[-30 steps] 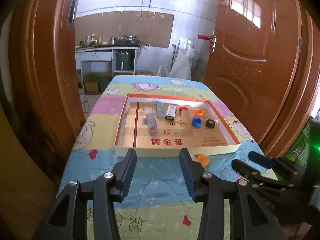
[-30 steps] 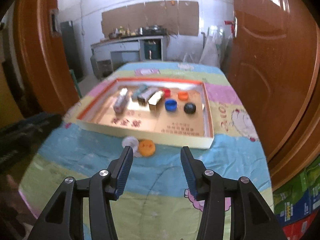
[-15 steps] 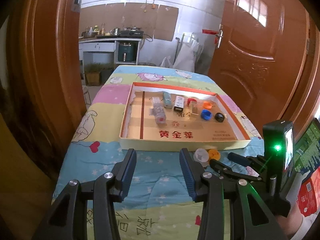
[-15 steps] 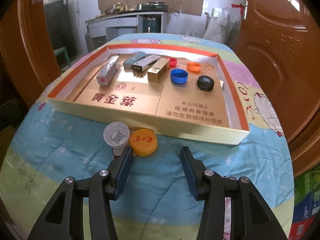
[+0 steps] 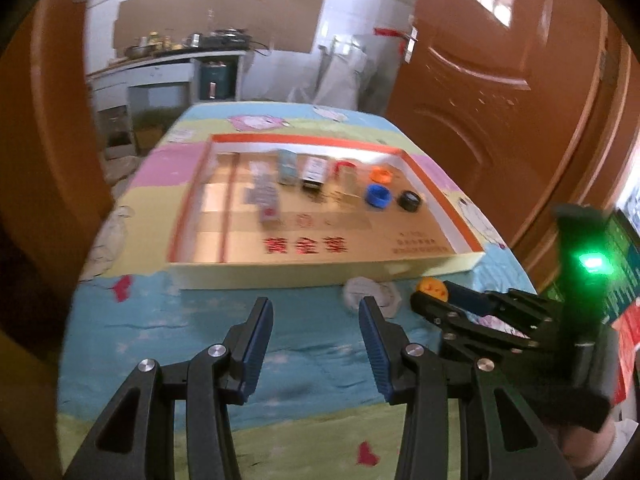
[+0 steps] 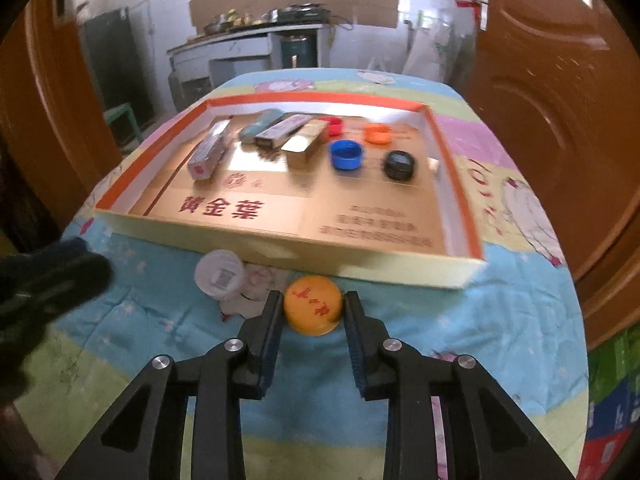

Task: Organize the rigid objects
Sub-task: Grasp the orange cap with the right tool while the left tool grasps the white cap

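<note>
Two grippers: both over the near part of the worktop, in front of a shallow box.
Right gripper (image 6: 313, 312): its jaws have just been closing and now press on both sides of a yellow cap (image 6: 313, 309), which sits on the cloth.
Left gripper (image 5: 316, 328): jaws stand well apart with nothing between them, above bare cloth near the front edge.
Yellow cap: just outside the box's front wall, toward the worktop's right half; red marks on its top.
White cap (image 6: 219, 273): on the cloth just left of the yellow cap, close to the box's front wall, a printed label on top.
Box (image 6: 280, 246): cream walls with an orange rim, gold floor with red characters, lying across the middle of the worktop.
Inside the box: four small cartons in a row at the back left; a red cap (image 6: 333, 125) and an orange cap (image 6: 378, 133) behind a blue cap (image 6: 346, 155) and a black cap (image 6: 399, 165) at the back right.
Worktop (image 6: 500, 320): covered by a cartoon-print cloth in blue, green and pink.
Surroundings: brown wooden doors on both sides.
</note>
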`<state>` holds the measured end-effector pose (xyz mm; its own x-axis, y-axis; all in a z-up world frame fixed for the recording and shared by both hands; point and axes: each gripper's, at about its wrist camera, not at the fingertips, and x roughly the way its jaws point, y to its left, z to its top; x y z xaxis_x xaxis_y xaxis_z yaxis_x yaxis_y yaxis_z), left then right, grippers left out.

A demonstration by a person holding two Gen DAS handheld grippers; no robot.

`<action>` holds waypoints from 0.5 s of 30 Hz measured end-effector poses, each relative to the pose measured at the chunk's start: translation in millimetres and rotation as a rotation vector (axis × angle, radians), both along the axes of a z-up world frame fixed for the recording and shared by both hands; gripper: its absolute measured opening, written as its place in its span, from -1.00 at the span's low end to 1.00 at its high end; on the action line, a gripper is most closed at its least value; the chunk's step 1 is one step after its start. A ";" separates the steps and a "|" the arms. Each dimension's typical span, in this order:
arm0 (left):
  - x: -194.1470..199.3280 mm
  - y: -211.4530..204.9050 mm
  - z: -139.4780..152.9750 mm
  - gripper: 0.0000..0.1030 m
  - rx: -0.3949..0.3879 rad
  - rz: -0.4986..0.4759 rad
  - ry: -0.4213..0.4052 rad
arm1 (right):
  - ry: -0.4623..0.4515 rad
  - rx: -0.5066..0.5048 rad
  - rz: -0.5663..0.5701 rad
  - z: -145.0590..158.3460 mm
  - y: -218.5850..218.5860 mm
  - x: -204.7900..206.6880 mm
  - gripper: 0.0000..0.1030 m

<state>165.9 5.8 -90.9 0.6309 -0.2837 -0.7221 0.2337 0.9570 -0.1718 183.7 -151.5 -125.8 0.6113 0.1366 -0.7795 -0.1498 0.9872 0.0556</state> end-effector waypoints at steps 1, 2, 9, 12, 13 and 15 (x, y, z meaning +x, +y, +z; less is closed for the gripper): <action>1.9 -6.5 -2.4 -0.13 0.003 -0.015 0.005 | -0.002 0.011 -0.011 1.9 -6.1 -3.3 -0.40; 4.2 -15.4 -5.4 -0.13 0.011 -0.034 0.011 | -0.005 0.019 -0.022 3.9 -12.2 -7.0 -0.40; 16.5 -56.2 -28.0 -0.13 0.099 -0.087 0.037 | -0.026 0.057 -0.061 13.7 -43.5 -18.5 -0.40; 22.5 -58.3 -34.6 -0.13 0.130 -0.069 0.043 | -0.030 0.074 -0.065 13.6 -51.1 -17.2 -0.40; 25.3 -58.8 -37.0 -0.13 0.138 -0.065 0.047 | -0.029 0.077 -0.063 12.9 -53.2 -16.7 -0.40; 29.1 -58.8 -39.3 -0.13 0.149 -0.055 0.047 | -0.029 0.079 -0.061 12.0 -55.0 -15.8 -0.40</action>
<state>195.0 -53.0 -130.2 0.5818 -0.2047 -0.7872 0.2817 0.9586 -0.0411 168.0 -206.5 -113.8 0.6422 0.1592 -0.7498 -0.0924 0.9871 0.1304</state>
